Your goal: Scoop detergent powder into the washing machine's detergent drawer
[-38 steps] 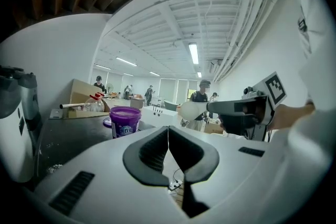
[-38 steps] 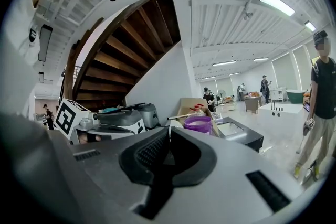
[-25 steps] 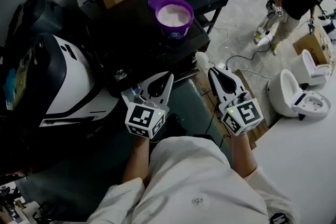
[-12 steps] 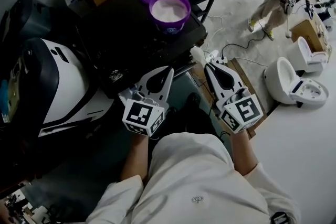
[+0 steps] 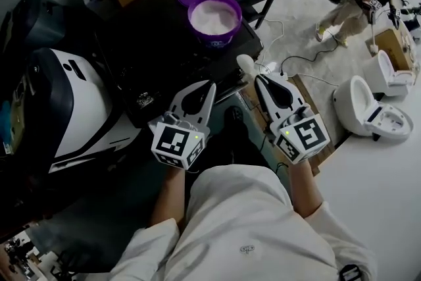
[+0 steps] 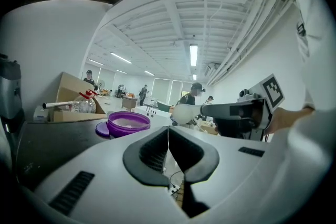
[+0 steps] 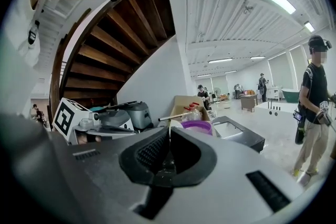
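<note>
Jaws of the right gripper (image 5: 255,77) are closed on the handle of a white scoop (image 5: 245,64), which points toward the purple tub (image 5: 214,16) of powder at 12 o'clock, probably ready to dip. The left gripper (image 5: 210,85) is closed, empty and idle. The white machine (image 5: 72,102) sits at 9 o'clock.

Head view: high above, facing steeply down over left tongs (image 5: 208,87), right tongs (image 5: 258,79) and counter (image 5: 158,49).
Tongs views: low, close behind each pair, facing level across the counter.
Shared: purple tub (image 5: 214,15), in all three.
</note>
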### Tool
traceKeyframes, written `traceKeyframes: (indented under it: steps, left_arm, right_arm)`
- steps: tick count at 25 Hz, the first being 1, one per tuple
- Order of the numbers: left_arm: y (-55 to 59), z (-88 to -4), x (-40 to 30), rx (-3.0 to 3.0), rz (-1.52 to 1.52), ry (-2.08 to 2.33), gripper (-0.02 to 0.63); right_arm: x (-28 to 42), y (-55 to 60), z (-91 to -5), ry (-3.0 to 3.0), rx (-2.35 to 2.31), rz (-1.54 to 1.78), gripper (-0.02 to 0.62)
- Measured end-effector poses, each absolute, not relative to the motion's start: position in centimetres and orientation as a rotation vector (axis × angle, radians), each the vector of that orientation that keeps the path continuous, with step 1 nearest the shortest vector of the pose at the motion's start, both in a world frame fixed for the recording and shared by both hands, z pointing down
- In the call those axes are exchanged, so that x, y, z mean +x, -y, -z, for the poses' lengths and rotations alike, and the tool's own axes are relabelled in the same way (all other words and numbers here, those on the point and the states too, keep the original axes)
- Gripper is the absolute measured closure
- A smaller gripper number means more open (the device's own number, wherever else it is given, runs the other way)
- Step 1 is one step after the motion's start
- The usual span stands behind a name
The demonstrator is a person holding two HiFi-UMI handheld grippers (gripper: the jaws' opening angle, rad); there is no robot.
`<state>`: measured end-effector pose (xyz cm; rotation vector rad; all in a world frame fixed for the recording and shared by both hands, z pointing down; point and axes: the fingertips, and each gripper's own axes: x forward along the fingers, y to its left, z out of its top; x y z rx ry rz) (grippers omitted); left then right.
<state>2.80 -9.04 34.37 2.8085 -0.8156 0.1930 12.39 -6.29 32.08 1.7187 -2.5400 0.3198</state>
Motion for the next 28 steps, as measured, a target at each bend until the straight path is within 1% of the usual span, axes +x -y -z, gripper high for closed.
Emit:
traceKeyframes:
  steps: [16, 28]
  left_arm:
    - [15.8, -33.2, 5.0, 2.769, -0.204, 0.979, 0.586]
    - [18.7, -33.7, 6.5, 2.711, -0.212, 1.097, 0.586]
  right_arm:
    - [15.0, 15.4, -31.4, 2.634, 1.575, -0.298, 0.583]
    - [16.1, 20.9, -33.1, 2.653, 1.402, -0.318, 0.583]
